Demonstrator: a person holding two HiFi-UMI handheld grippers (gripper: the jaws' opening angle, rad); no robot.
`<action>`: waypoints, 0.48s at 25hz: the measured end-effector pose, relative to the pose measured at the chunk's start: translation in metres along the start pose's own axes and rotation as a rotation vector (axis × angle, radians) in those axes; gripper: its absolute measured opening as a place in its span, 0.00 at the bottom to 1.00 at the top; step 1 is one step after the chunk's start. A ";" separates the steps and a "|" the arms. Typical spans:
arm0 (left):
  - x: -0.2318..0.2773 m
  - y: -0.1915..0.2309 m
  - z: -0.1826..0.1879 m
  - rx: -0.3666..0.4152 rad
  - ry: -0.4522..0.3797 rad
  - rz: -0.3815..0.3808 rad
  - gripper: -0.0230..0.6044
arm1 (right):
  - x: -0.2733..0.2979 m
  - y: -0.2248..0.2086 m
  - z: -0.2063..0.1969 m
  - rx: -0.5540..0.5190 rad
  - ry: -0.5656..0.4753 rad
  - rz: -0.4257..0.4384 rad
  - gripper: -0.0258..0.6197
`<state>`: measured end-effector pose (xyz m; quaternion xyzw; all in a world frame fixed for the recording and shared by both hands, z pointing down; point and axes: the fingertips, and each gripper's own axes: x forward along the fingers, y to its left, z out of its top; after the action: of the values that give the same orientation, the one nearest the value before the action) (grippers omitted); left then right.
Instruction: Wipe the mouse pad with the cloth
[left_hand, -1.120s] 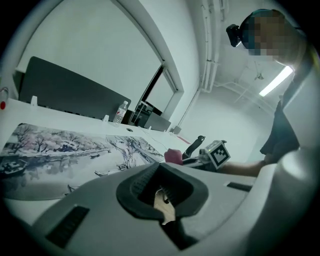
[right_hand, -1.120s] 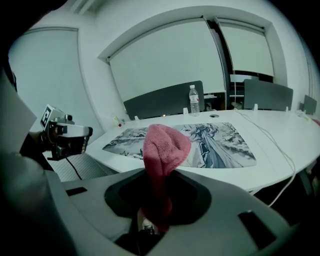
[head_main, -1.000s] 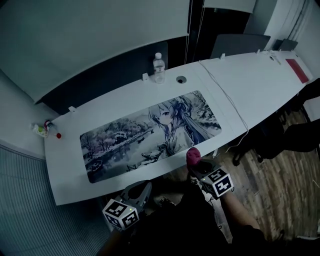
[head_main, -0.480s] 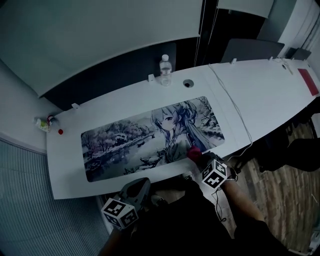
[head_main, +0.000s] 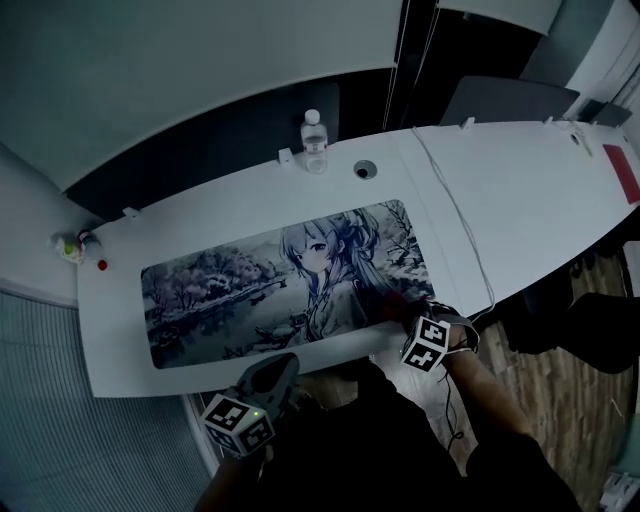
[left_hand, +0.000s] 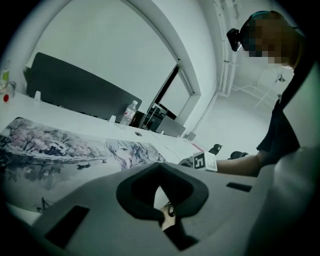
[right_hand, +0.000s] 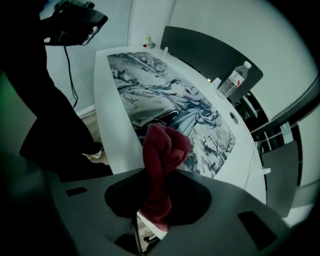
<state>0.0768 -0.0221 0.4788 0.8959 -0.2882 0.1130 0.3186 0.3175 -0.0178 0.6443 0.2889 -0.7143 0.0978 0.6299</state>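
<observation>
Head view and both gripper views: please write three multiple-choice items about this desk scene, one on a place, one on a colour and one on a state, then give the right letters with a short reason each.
1. Where does the clear plastic water bottle stand?
A. on the floor
B. on the white table, beyond the far edge of the long illustrated mouse pad
C. on a chair

2. What colour is the crumpled cloth?
A. dark red
B. blue
C. yellow

3. What is the state of the left gripper?
A. shut on the cloth
B. wide open
C. shut, holding nothing

Answers:
1 B: the head view shows the bottle near the table's far edge, off the pad.
2 A: the cloth clamped in the right gripper is plainly dark red.
3 C: in the left gripper view its jaws meet with nothing between them.
</observation>
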 end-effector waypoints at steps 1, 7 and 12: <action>0.005 0.000 0.001 -0.005 0.003 0.002 0.05 | 0.004 -0.006 -0.002 -0.026 0.008 0.002 0.21; 0.031 0.005 0.006 -0.029 0.004 0.047 0.05 | 0.016 -0.035 0.004 -0.153 0.000 0.044 0.21; 0.048 0.004 0.008 -0.055 -0.013 0.096 0.05 | 0.031 -0.089 0.011 -0.245 0.002 0.002 0.21</action>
<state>0.1133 -0.0514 0.4935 0.8728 -0.3357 0.1146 0.3354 0.3546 -0.1052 0.6523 0.2089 -0.7204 0.0109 0.6612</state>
